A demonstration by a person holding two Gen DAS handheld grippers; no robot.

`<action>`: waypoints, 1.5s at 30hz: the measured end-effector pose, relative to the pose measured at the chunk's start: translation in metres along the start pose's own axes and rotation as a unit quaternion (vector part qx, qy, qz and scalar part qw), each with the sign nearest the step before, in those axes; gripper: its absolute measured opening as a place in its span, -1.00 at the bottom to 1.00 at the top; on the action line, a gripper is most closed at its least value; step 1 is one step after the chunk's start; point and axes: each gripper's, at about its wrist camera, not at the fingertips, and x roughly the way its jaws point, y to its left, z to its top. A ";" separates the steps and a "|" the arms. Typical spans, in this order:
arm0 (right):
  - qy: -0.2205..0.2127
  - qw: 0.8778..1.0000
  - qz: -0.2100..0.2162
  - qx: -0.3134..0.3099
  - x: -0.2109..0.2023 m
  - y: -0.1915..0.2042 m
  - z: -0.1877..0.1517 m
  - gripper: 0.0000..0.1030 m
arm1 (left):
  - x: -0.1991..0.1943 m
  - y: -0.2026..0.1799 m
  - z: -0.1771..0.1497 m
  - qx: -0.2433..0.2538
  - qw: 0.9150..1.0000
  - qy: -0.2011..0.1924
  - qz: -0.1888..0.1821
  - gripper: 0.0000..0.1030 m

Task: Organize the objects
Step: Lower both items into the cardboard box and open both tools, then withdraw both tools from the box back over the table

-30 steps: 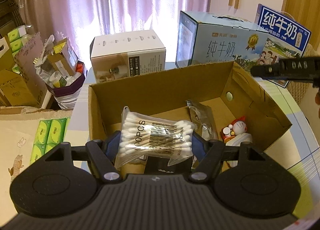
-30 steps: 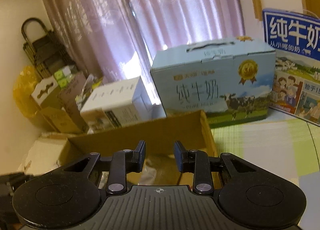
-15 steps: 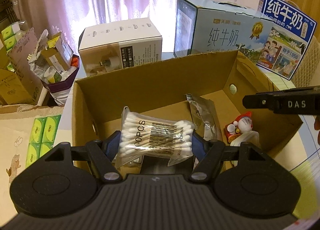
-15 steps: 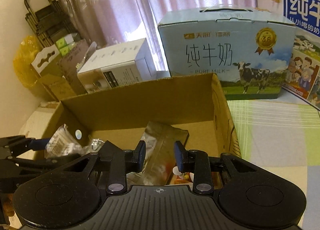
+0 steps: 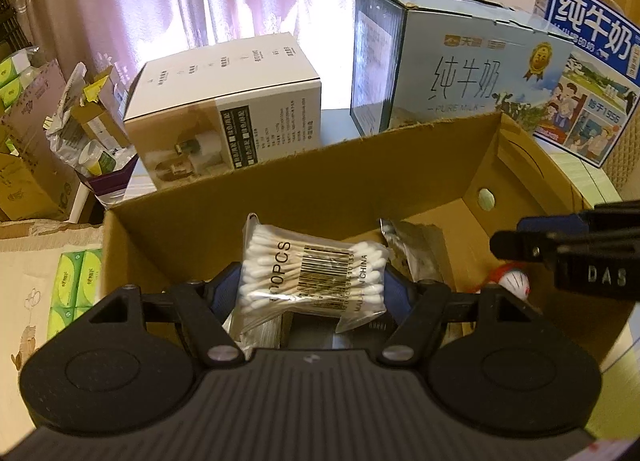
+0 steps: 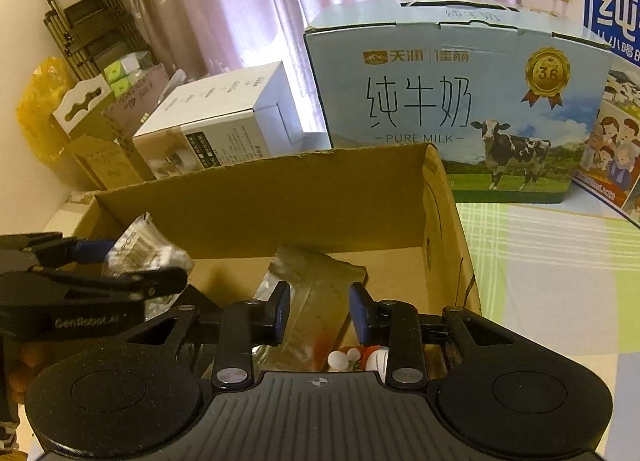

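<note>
Left gripper clamped on swab pack over box; right gripper partly open, empty, above foil pouch.

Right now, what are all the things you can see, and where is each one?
cotton swab pack: one, white, clamped in left tool above cardboard box
cardboard box: one, brown, open, on table
foil packet: one, silver, inside box
small toy figure: one, red and white, inside box, right side
milk carton: one, pale blue, behind box
white box: one, behind box, left
left tool: one, black
right tool: one, black, open, over box
</note>
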 end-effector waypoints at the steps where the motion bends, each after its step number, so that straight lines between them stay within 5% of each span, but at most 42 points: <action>1: 0.001 1.000 -0.001 -0.001 0.002 -0.001 0.000 -0.42 | 0.003 -0.001 0.002 0.000 1.000 0.001 -0.001 0.35; 8: 0.005 1.000 -0.003 -0.004 0.010 -0.003 0.002 -0.34 | 0.024 -0.007 0.009 -0.005 1.000 0.009 -0.007 0.37; 18: 0.004 1.000 -0.002 -0.014 0.013 0.000 0.001 -0.15 | 0.032 0.007 0.009 -0.030 0.999 0.025 0.000 0.76; 45: -0.009 1.000 -0.011 -0.014 -0.015 0.010 -0.011 0.13 | -0.020 0.014 -0.003 -0.038 0.999 -0.002 0.000 0.85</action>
